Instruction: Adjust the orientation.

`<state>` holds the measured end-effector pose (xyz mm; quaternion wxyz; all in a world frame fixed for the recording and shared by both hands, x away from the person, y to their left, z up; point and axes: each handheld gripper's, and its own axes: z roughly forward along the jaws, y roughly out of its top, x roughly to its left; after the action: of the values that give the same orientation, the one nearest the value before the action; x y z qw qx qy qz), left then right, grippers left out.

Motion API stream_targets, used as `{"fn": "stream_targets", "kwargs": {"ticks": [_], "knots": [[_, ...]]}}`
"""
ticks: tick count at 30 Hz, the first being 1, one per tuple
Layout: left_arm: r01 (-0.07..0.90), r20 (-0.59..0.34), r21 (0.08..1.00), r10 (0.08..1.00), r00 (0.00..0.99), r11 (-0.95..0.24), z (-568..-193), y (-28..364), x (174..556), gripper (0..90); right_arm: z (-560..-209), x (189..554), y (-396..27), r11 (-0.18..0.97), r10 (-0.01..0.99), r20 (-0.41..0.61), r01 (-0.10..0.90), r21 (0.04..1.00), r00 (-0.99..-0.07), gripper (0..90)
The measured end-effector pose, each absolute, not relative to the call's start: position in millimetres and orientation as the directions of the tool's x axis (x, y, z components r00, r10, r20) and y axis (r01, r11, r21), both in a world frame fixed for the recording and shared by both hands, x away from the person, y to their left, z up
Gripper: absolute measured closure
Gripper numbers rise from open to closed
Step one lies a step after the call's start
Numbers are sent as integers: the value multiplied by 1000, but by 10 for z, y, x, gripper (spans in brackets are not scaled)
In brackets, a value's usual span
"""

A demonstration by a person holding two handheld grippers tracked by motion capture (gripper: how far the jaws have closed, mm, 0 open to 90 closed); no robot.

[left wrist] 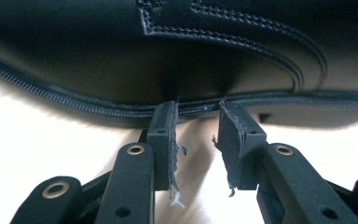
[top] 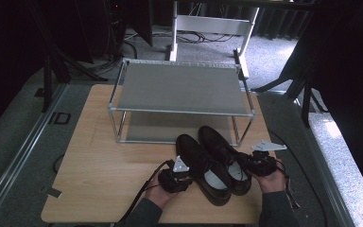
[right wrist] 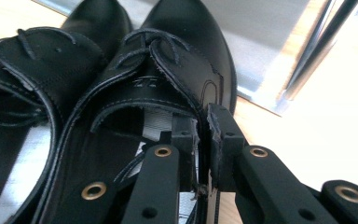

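Now two black shoes (top: 212,163) side by side on bench (top: 99,165) before rack (top: 179,87). Right gripper (right wrist: 204,122) pinching right shoe's side; left gripper (left wrist: 196,122) open, holding nothing. Could tip if lifted crooked.

Black shoes (top: 212,163), grey shelf rack (top: 182,87), light wood table (top: 99,161)

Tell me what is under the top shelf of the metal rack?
Under the top shelf of the metal rack lies a bare grey lower shelf; only its front strip shows, and the top shelf covers the rest.
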<state>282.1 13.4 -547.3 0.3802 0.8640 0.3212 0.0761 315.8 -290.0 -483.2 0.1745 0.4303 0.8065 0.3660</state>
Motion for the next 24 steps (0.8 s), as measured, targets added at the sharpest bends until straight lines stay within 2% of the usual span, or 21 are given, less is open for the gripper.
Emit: {"fn": "stream_targets", "kwargs": {"ticks": [19,22,23,24], "knots": [[500,-126,698,599,791,-512,-5462,-45,2841,678,-4812,3246,-3094,373,814,42,576,728,-580,808],[484,-117,703,586,802,-522,-5481,-26,2830,650,-4806,3237,-3100,379,815,32,575,725,-578,716],[481,-108,699,587,802,-528,-5481,-24,2822,650,-4806,3237,-3100,379,815,32,575,725,-578,716],[478,-102,700,587,803,-531,-5473,-8,2808,630,-4797,3207,-3105,372,822,32,578,726,-569,663]]}}
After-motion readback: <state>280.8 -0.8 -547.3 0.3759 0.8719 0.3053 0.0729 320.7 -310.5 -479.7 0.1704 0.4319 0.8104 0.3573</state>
